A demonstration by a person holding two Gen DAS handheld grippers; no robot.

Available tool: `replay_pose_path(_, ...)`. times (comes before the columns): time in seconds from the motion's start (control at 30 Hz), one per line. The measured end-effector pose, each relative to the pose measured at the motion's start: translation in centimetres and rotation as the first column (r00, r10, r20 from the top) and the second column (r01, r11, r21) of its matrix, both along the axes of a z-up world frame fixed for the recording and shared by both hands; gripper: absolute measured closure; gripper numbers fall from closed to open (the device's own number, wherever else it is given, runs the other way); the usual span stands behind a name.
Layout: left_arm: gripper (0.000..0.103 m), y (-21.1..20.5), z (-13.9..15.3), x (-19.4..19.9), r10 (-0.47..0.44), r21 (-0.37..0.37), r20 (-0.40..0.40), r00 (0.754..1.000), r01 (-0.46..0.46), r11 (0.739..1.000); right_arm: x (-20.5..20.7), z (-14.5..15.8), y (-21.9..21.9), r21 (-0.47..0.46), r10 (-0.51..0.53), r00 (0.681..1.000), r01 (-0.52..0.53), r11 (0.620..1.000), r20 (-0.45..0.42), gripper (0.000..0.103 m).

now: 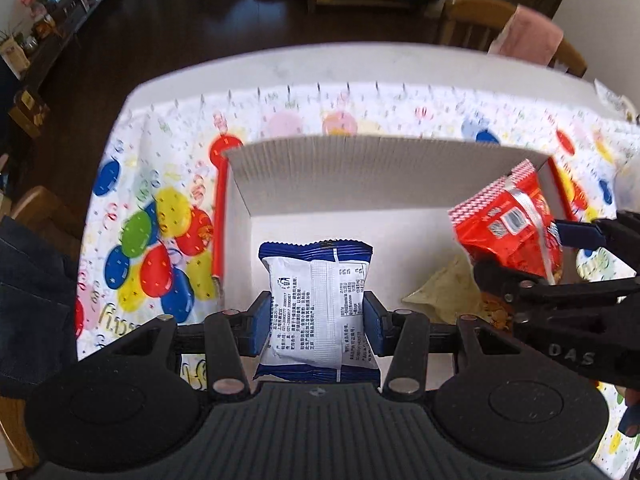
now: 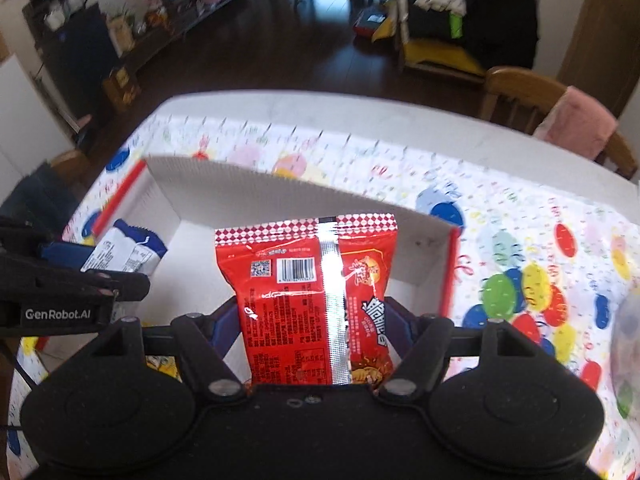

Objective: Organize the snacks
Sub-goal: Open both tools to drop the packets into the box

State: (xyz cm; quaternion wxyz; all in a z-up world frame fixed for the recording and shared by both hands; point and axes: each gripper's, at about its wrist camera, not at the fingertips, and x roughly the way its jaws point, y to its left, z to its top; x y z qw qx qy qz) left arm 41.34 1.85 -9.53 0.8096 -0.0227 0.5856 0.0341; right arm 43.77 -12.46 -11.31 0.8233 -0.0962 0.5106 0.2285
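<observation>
My left gripper (image 1: 316, 322) is shut on a blue and white snack packet (image 1: 318, 276) and holds it over the open white cardboard box (image 1: 360, 172). My right gripper (image 2: 312, 328) is shut on a red snack bag (image 2: 308, 276) and holds it over the same box (image 2: 248, 188). In the left wrist view the red bag (image 1: 508, 220) and the right gripper (image 1: 532, 252) are at the box's right side. In the right wrist view the blue packet (image 2: 124, 252) and the left gripper (image 2: 76, 276) are at the left. A pale yellow packet (image 1: 444, 292) lies in the box.
The box has red outer edges and stands on a balloon-patterned tablecloth (image 1: 160, 216) over a white table (image 2: 360, 112). Wooden chairs (image 2: 520, 96) stand behind the table, one with a pink cloth (image 2: 576, 124). Dark floor and shelves lie beyond.
</observation>
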Motion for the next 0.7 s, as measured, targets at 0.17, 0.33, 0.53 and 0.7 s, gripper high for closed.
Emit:
replay_pose_path(0.17, 0.057, 0.0, -2.0, 1.5, -0.008, 0.001, -0.078, 0.997, 0.009, 1.000, 1.3, -2.2, 0.9, -0.028, 0.045, 0.998, -0.047, 0.999, -0.052, 0.031)
replay_pose_path(0.33, 0.057, -0.2, -3.3, 2.1, -0.034, 0.015, -0.115, 0.993, 0.036, 0.999, 1.6, -3.3, 1.8, -0.060, 0.098, 0.992, -0.102, 0.993, -0.074, 0.031)
replay_pose_path(0.53, 0.057, -0.5, -4.1, 2.6, -0.051, 0.026, -0.145, 0.988, 0.055, 0.998, 1.6, -3.6, 2.5, -0.099, 0.141, 0.988, -0.147, 0.984, -0.067, 0.032)
replay_pose_path(0.7, 0.057, -0.4, -4.2, 2.7, -0.049, 0.031, -0.144, 0.988, 0.054, 0.998, 1.5, -3.3, 2.4, -0.101, 0.160, 0.985, -0.166, 0.981, -0.061, 0.031)
